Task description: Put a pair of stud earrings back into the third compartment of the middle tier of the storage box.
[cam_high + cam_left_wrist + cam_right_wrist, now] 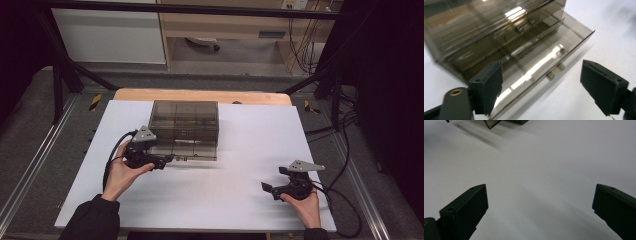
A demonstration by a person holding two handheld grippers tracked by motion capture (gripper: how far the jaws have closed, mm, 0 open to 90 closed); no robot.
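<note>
Fingers (489, 87) of our left gripper (168, 159) are standing wide apart, with nothing pressed between them. In the left gripper view we are looking past them at the smoky clear drawer box (486, 30), whose bottom drawer (544, 60) is sticking out toward us; its front panel is lying in the gap between the two black pads without touching either, and a small knob (550, 75) is showing on that panel.

From the high view we are holding this gripper just beside the box's near left corner, our left hand (119, 175) resting on the white table (225, 200). The box is sitting upright near the middle of the far half of the table, close to the wooden edge (200, 95) behind it.

Our right gripper (268, 189) is sitting well apart from the box, near the table's front right corner, in our right hand (305, 205). Its jaws are also gaping wide and holding nothing; in the right gripper view we are seeing bare white table between them, with a corner of the drawer far off at the top.
</note>
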